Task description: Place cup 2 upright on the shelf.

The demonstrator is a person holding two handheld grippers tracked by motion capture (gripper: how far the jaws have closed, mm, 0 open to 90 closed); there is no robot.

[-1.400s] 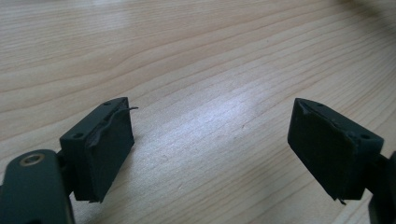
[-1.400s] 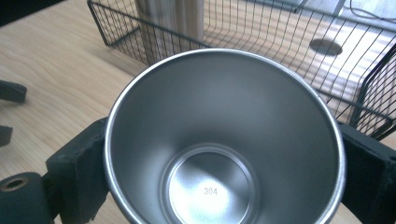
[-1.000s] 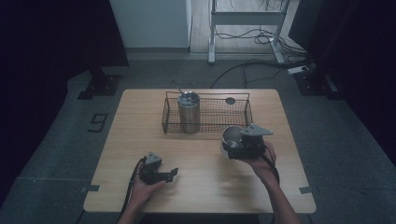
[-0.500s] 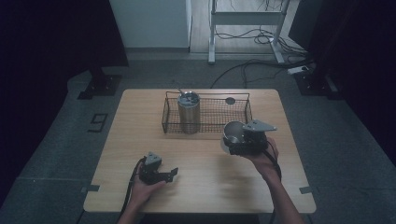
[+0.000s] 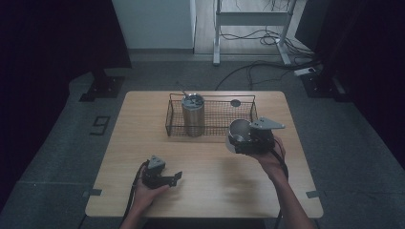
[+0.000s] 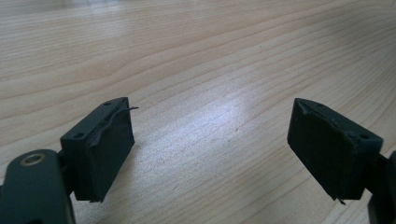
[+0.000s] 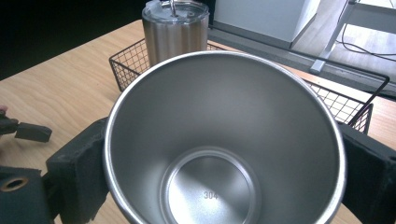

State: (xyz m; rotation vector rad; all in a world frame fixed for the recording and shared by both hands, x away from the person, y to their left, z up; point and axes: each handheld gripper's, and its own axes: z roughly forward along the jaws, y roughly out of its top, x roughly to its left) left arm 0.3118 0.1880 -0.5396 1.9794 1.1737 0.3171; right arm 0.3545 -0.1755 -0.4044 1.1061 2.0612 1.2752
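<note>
**2 grippers, 1 steel cup held**

The right gripper (image 5: 239,140) clamps an empty steel cup (image 7: 224,140) by its sides, above the counter (image 5: 210,191) just in front of the wire basket (image 5: 222,119). A lidded tumbler (image 5: 193,113) stands inside that basket. The left gripper (image 6: 210,149) sits low over bare wood, jaws apart, holding nothing.
</note>
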